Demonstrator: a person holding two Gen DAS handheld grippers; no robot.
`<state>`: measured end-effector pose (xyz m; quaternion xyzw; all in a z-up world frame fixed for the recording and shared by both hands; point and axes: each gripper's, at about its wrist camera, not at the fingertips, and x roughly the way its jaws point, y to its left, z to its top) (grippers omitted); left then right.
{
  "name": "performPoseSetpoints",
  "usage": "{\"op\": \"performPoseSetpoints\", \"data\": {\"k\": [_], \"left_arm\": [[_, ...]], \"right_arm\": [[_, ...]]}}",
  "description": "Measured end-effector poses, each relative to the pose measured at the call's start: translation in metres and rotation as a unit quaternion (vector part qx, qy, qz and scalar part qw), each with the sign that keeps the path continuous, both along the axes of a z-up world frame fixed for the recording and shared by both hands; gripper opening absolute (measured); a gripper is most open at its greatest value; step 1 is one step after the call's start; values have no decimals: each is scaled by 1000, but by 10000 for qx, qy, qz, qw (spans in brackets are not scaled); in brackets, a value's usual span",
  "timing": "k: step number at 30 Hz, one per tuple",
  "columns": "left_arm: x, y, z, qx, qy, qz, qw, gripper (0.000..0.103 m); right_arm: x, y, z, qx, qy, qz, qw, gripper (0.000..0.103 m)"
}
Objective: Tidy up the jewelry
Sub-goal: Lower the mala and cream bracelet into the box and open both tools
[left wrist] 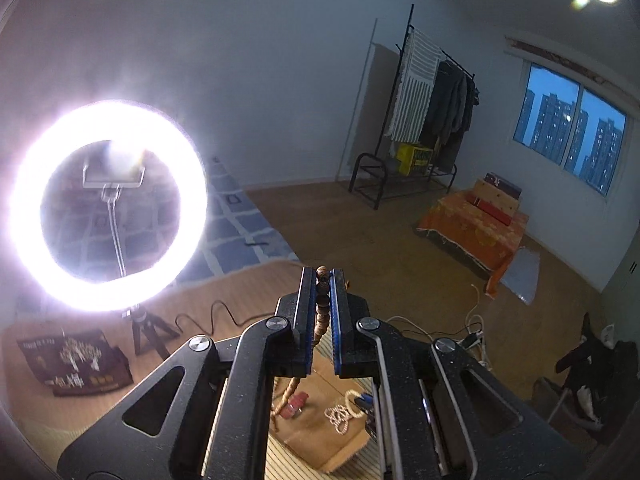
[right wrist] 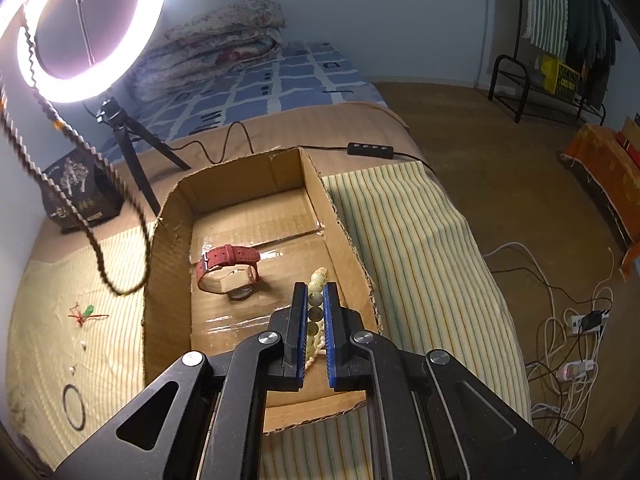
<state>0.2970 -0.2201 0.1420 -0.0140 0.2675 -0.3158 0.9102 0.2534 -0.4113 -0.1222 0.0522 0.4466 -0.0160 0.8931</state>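
Left hand-held gripper [left wrist: 323, 280]: clenched on a strand of brown wooden beads [left wrist: 321, 312], blue pads pressing both sides. The strand hangs down behind the gripper body; its lower run shows only in glimpses between the black arms. In the right wrist view the same strand [right wrist: 52, 184] sweeps in a long dark loop from the upper left edge down to the left wall of the cardboard box [right wrist: 168, 240]; its top end is cut off by the frame.

Right hand-held gripper [right wrist: 316, 300]: clenched on a bracelet of pale cream beads [right wrist: 317, 284], held over the right side of the box. The beads carry markings too small to read. The lower part of the bracelet is hidden behind the gripper.

Inside the box, on the floor: a watch with red strap [right wrist: 226, 266], dial tipped down and hard to make out. A pale pearl strand [left wrist: 338, 418] shows only through the left gripper frame.

Box sits on a striped cloth [right wrist: 404, 232] over the bed. On the cloth left of the box: a black ring [right wrist: 74, 406], a small red-and-green item [right wrist: 86, 314], unclear.

Ring light [left wrist: 108, 204] glare washes out much of the left view.
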Motion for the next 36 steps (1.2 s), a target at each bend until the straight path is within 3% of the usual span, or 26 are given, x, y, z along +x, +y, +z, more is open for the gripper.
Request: {"op": "performPoseSetpoints", "data": {"k": [11,27,28,30,31,32,33,36], "left_arm": [[33,-22,-33,215,37,72,9997,4],[65,-43,-111,711,670,131,9951,4],[64,-43,-114,730,727,104,9946,4],[63,-44,-119,776,840,81,9934,6],[62,-43,-120,800,833,119,9932,10],[61,-42,-122,803,837,134,9932,21],[60,-41,-122,777,857,137,9932,26],[55,-36,-122,743,866,172,9933,26]], "right_arm": [[4,-8,-8,63,84,-59,9999,6],[7,-3,-17,-14,180,84,9998,7],[7,-2,-17,-42,174,107,9998,9],[6,2,-15,-71,159,156,9997,36],[5,4,-13,-72,117,197,9997,43],[3,6,-10,-94,71,225,9997,49],[2,8,-8,-123,56,234,9996,51],[0,13,-2,-188,15,251,9995,56]]}}
